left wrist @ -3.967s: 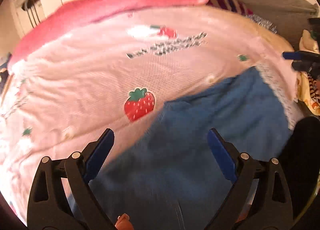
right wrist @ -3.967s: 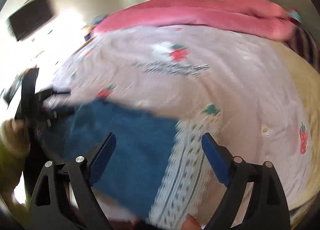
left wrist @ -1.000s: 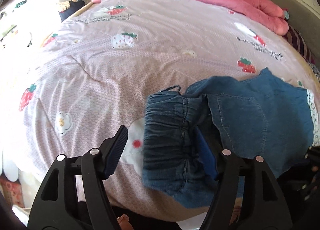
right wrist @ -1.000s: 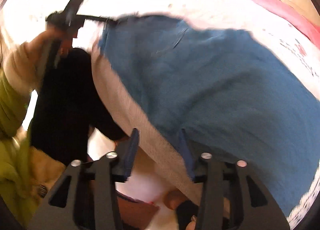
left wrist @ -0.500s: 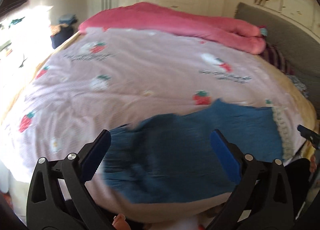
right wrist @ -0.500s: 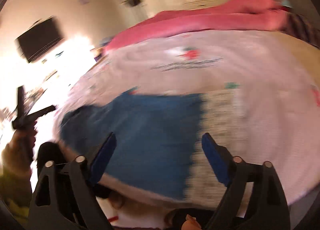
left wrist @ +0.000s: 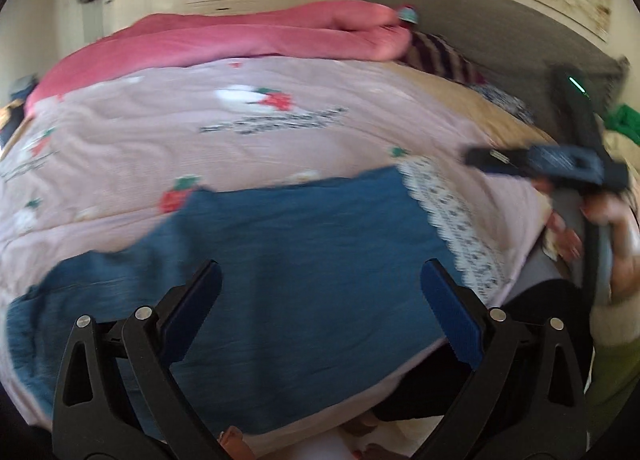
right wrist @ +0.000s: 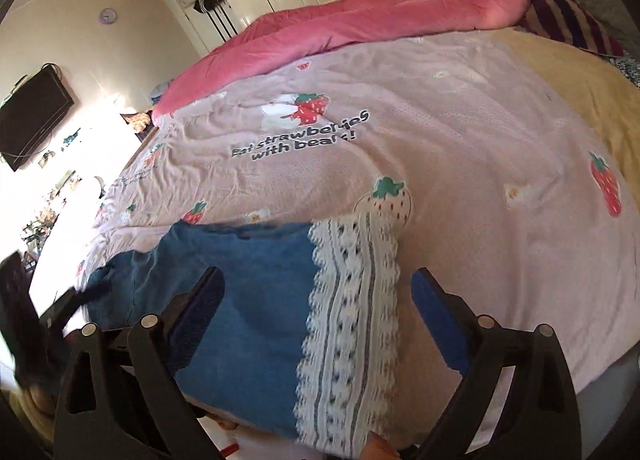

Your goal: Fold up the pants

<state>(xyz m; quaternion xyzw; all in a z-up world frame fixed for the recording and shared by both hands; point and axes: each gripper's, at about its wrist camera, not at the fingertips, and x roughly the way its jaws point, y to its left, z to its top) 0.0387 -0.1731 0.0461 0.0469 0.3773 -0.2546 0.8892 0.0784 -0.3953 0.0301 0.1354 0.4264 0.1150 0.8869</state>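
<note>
My jaws stand wide on both sides, having just been opening, and nothing is caught between them: the left gripper (left wrist: 320, 296) hangs over the blue cloth, the right gripper (right wrist: 316, 300) over the lace end, neither pressing on anything. In the left wrist view the right gripper also shows at about 3 o'clock, carried in my hand (left wrist: 600, 216), clear of the fabric.

The pants (left wrist: 288, 260) lie flat on the bed (right wrist: 460, 132), spread along its near edge, with the lace trim (right wrist: 352, 308) at their right end and what I take to be the waist away at about 9 o'clock in the left view, though blur keeps me from being sure. They lie on the strawberry quilt (right wrist: 440, 164), well apart from the pink duvet (right wrist: 360, 16) rolled up at 12 o'clock.

I judge that one fold is laid and let go, so I am between folds. The next move calls for bringing my jaws down on one end, probably the lace end and its opposite corner, pinching all the layers together, and carrying that end across to the other without dragging the bottom layer askew.

There are no containers in view; nothing here holds anything but the bed itself.
</note>
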